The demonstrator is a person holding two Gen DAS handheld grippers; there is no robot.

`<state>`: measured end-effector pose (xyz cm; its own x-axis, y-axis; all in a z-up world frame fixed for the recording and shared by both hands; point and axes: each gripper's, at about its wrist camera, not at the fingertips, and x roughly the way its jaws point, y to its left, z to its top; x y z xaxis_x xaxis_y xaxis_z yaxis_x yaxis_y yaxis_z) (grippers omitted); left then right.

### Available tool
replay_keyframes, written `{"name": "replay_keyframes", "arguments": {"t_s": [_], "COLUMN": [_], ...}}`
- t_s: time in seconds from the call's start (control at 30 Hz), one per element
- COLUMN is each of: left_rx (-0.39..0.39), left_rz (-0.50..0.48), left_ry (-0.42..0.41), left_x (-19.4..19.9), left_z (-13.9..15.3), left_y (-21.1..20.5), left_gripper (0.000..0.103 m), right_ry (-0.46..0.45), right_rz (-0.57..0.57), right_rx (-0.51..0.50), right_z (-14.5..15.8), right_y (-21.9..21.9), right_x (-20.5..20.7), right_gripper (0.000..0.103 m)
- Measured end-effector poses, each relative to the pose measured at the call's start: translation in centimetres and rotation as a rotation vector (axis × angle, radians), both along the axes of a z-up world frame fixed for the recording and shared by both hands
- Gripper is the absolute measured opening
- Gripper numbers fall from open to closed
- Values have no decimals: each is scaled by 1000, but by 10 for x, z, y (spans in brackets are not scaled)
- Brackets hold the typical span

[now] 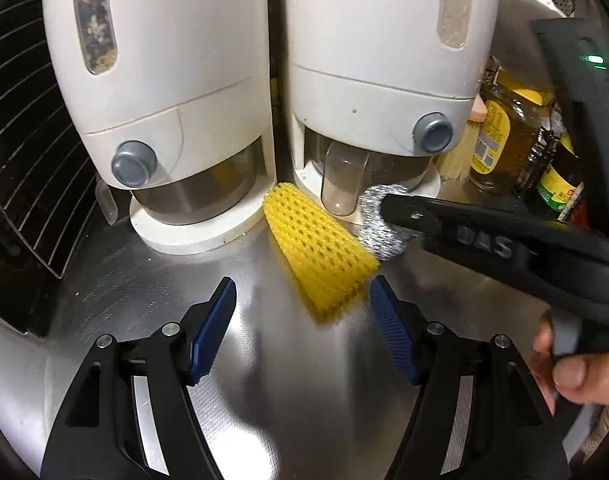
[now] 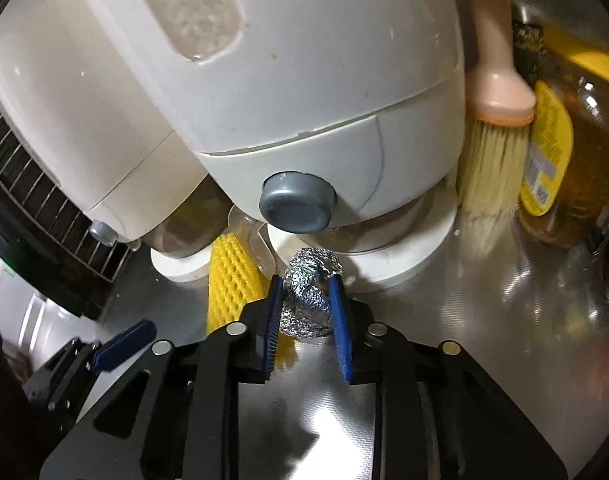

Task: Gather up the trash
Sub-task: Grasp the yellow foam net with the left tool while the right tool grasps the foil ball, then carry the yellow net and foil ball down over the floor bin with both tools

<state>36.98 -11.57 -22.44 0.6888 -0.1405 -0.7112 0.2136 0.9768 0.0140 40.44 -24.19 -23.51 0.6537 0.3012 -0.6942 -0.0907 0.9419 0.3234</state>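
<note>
Foil ball (image 2: 309, 296) sits on the steel counter (image 2: 484, 300) just in front of the R dispenser (image 2: 304, 80), clamped between the R gripper (image 2: 306, 300) pads. Yellow foam net (image 1: 320, 252) lies beside it, touching, its near end between the L gripper (image 1: 302, 320) fingers, which stand apart w/o touching it. Both grippers slant down; a hand (image 1: 572, 368) holds the R one
</note>
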Motion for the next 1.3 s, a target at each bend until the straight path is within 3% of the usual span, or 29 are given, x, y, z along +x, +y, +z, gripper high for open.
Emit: {"name": "replay_keyframes", "arguments": {"t_s": [0.1, 0.4, 0.53, 0.67, 0.73, 0.8, 1.03, 1.3], "left_rx": [0, -1, -3, -2, 2, 8, 12, -5], "left_rz": [-4, -6, 11, 15, 14, 13, 6, 1], "left_ry": [3, -2, 24, 34, 32, 34, 11, -24], "left_x": [6, 25, 36, 44, 43, 41, 6, -76], "left_z": [-3, -3, -6, -10, -10, -8, 7, 35], "left_y": [-6, -26, -28, -27, -27, -25, -21, -12], "left_gripper": [66, 63, 43, 29, 14, 11, 9, 9], "right_ry": [-15, -26, -12, -6, -2, 2, 0, -36], "right_rz": [13, -19, -13, 0, 1, 3, -7, -11], "right_rx": [-31, -30, -19, -21, -20, -18, -52, -98], "right_z": [5, 10, 4, -1, -2, -2, 8, 39], "right_y": [-5, -50, -55, -53, -53, -52, -45, -31], "right_x": [-9, -29, -29, -31, -33, -36, -68, -134], "right_gripper": [14, 13, 13, 13, 13, 13, 13, 13]}}
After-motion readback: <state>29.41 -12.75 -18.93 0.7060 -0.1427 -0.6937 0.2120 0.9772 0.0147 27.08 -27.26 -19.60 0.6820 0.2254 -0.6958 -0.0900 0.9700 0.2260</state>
